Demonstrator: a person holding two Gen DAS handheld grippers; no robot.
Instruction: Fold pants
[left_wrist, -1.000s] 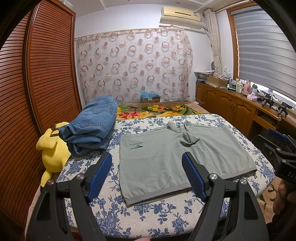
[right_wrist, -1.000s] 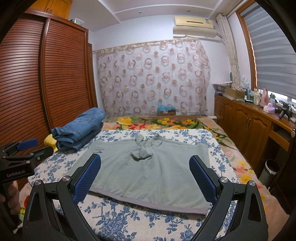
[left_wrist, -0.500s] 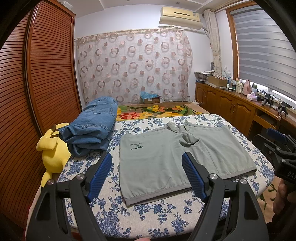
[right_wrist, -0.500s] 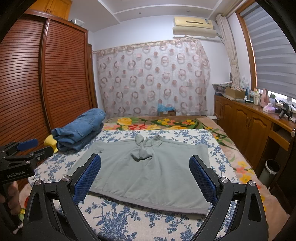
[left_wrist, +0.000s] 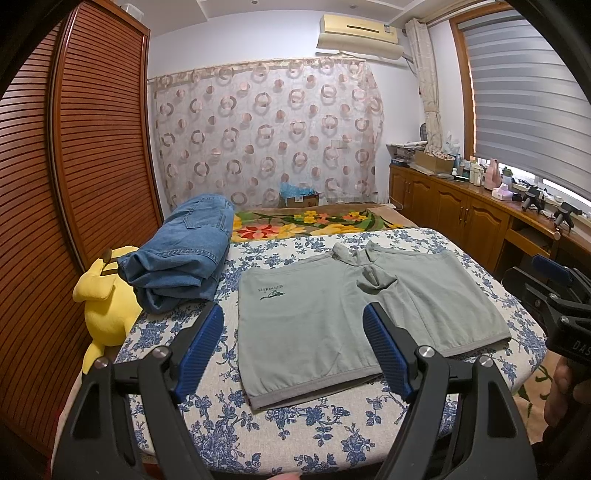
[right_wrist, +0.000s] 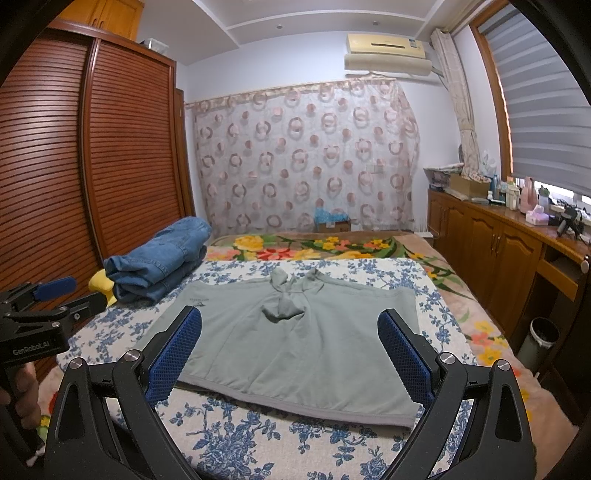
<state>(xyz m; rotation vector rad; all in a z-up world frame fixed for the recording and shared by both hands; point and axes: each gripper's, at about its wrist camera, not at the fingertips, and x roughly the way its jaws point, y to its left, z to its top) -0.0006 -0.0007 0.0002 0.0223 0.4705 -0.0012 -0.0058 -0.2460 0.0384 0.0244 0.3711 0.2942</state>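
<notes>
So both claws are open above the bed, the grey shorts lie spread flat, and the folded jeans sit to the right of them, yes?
Not quite: the folded jeans sit to the left of the grey shorts, beside the yellow plush toy, as the left wrist view shows. The rest holds: left claw and right claw are open, shorts spread flat.

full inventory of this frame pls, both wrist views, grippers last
grey shorts: 1, grey-green, spread flat mid-bed, waistband nearest the cameras
folded jeans: 1 stack, blue denim, bed's left side, beside the shorts
plush toy: 1, yellow, left bed edge against the jeans
bedsheet: 1, white with blue flowers, under the garments
floral blanket: 1, multicolour, far end of bed
wardrobe: 1, brown louvred doors, left wall
curtain: 1, circle print, back wall
air conditioner: 1, cream, above curtain
cabinet: 1 run, wood, right wall, bottles on top
left hand-held gripper: 1, black, blue pads, open, above near bed edge
right hand-held gripper: 1, same, open
</notes>
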